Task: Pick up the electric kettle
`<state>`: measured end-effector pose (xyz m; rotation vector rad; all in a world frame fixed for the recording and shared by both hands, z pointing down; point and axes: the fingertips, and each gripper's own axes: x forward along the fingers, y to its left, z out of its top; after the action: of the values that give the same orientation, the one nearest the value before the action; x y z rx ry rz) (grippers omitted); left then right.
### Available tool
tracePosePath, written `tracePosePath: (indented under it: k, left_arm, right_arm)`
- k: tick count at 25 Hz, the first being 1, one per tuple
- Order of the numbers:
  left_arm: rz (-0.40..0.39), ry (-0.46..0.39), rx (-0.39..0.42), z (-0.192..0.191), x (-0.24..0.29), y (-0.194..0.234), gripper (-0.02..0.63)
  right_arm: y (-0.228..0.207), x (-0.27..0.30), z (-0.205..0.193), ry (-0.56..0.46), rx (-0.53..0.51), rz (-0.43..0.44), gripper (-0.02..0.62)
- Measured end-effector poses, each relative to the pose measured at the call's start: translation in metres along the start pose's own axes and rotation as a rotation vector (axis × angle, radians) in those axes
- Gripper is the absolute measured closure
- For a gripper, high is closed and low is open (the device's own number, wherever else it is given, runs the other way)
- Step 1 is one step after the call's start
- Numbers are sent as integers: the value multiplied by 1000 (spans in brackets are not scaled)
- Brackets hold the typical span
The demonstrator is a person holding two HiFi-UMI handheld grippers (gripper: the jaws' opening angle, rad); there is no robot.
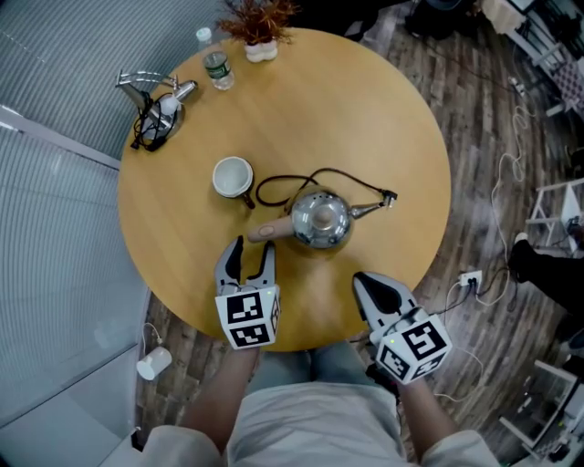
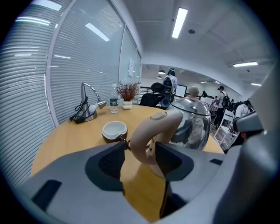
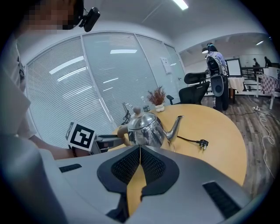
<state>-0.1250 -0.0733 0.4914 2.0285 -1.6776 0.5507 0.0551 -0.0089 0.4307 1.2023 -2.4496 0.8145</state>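
Here's the round wooden table (image 1: 392, 109), and the electric kettle (image 1: 321, 219) stands upright a little toward the near edge from the middle, shiny steel with its lid on. Its spout (image 1: 367, 209) aims at the right edge. Its pale handle (image 1: 271, 230) reaches out the other way, toward the near-left edge, right at the left gripper (image 1: 253, 248).

The left gripper view shows that gripper (image 2: 139, 157) with its jaws spread wide. The end of the handle (image 2: 151, 131) sits in the gap between the two dark pads. There's daylight on the left side, nothing is pressing, so it's released and grasps nothing.

The right gripper (image 1: 362, 278) hovers over the near edge, just to the right of the kettle and apart from it. In its own view, the right gripper (image 3: 140, 153) has its pads clenched tight with nothing between them, and the kettle (image 3: 146, 129) stands straight ahead.

A white cup (image 1: 233, 176) sits just left of the kettle, toward the left edge. A black cord (image 1: 301, 180) loops behind the kettle and ends in a plug (image 1: 390, 196) lying free on the wood near the spout's tip. Along the far edge stand a water bottle (image 1: 216, 68) and a small potted plant (image 1: 260, 27). A chrome stand (image 1: 155, 100) with a bundled cable is at the far-left edge.
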Motion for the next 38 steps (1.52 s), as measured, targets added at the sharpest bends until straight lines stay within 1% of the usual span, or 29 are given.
tracePosePath:
  k: [4, 10, 24, 31, 34, 38]
  left_arm:
    - [-16, 18, -31, -4, 15, 0, 385]
    - [7, 2, -62, 1, 29, 6, 405]
    - [34, -24, -64, 7, 56, 9, 437]
    - [42, -34, -64, 7, 62, 8, 482]
    - [45, -40, -64, 7, 63, 8, 517]
    - [37, -49, -67, 8, 66, 8, 522]
  right_arm:
    - [-2, 3, -5, 14, 11, -2, 563]
    - [-7, 6, -12, 32, 23, -6, 563]
    - [-14, 7, -20, 55, 41, -16, 563]
    - [-16, 8, -23, 59, 47, -16, 563]
    - [-15, 9, -24, 59, 48, -14, 563]
    - [-17, 9, -26, 62, 49, -13, 563]
